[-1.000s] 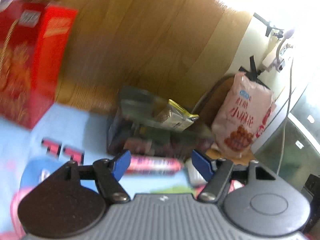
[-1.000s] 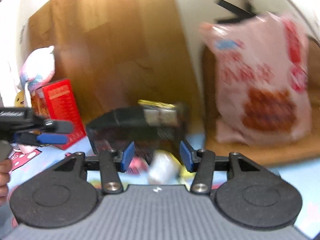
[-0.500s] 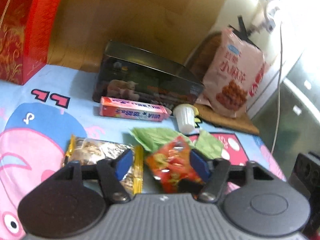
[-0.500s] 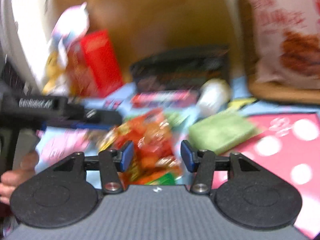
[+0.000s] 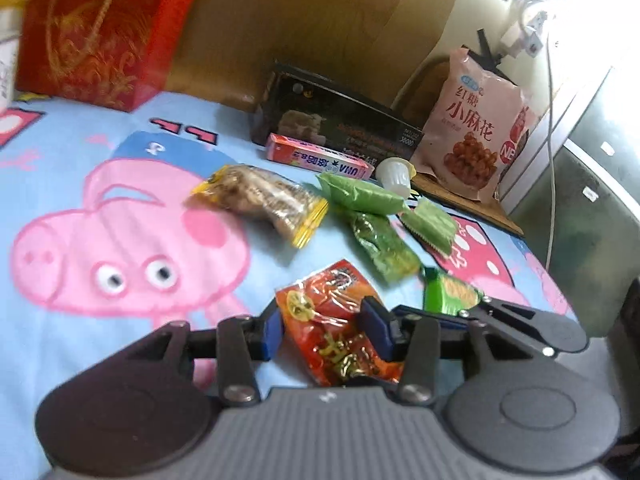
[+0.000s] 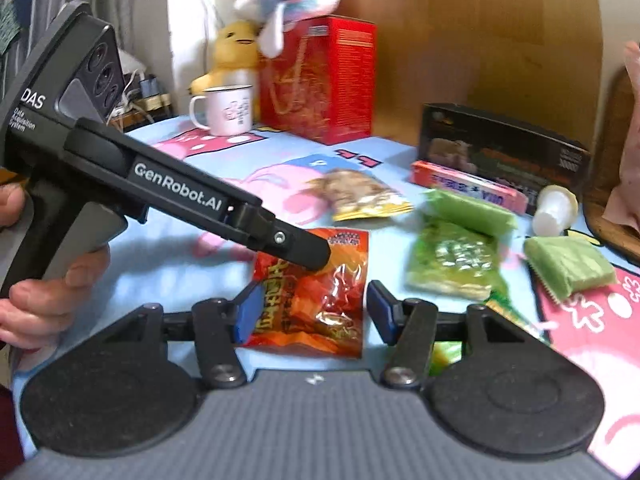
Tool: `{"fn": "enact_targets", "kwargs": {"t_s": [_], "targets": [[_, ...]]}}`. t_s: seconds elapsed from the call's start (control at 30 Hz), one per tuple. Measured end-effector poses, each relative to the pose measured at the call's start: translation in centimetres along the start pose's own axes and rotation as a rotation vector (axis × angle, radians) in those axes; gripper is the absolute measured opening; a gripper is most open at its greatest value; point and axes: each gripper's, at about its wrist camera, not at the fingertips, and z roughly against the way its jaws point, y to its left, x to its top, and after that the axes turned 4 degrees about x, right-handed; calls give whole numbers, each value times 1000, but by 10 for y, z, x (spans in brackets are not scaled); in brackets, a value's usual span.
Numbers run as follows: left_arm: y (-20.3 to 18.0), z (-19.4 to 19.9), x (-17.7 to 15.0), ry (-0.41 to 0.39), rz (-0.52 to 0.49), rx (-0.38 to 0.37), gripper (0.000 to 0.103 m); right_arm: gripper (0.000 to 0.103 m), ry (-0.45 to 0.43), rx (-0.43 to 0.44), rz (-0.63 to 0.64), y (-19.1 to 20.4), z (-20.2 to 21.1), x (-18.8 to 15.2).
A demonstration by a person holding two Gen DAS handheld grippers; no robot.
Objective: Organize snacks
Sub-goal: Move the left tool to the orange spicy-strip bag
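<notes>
Blue cartoon-pig cloth covers the table you are working over, with a dark brown board propped behind it and loose snacks strewn across the middle. What matters now is the crinkly red-orange foil snack packet: it lies flat on the cloth directly ahead of both tools. Your left gripper has its blue pads spread on either side of the packet's near end, not yet pinching as far as I can judge. Your right gripper is also spread, its pads just outside the packet's two long edges, so the packet's long axis runs away from you along the fingers. In the right wrist view the left tool's black tip sits over the packet's far left corner, so the left is the one more nearly committed. The green wrapped packets lie to the right, the yellow-edged clear nut bag further off, and the black rectangular box stands at the back, probably the destination.
</notes>
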Motion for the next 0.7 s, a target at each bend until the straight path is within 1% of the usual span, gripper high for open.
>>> {"fn": "enact_targets", "kwargs": {"t_s": [0.1, 0.2, 0.27, 0.3, 0.37, 0.5, 0.6, 0.63, 0.7], "targets": [[-7, 8, -12, -54, -50, 55, 45, 63, 0, 1, -14, 11, 4, -6], [-16, 8, -15, -80, -91, 122, 50, 67, -23, -17, -85, 11, 12, -12], [-23, 6, -15, -93, -119, 182, 60, 67, -37, -23, -142, 7, 16, -15], [-24, 6, -16, -97, -127, 205, 62, 68, -47, -32, -167, 6, 19, -17], [-27, 6, -18, -104, -137, 244, 71, 69, -65, -47, -212, 3, 23, -20], [-27, 6, -18, -105, -133, 277, 77, 71, -84, -53, -252, 2, 30, -26], [-27, 6, -19, -111, -136, 305, 80, 74, -83, -54, -244, 5, 32, -27], [-28, 6, -19, -114, -140, 314, 81, 76, -80, -61, -246, 6, 32, -27], [-30, 6, -20, -116, -147, 331, 83, 77, -65, -58, -256, 7, 33, -29]]}}
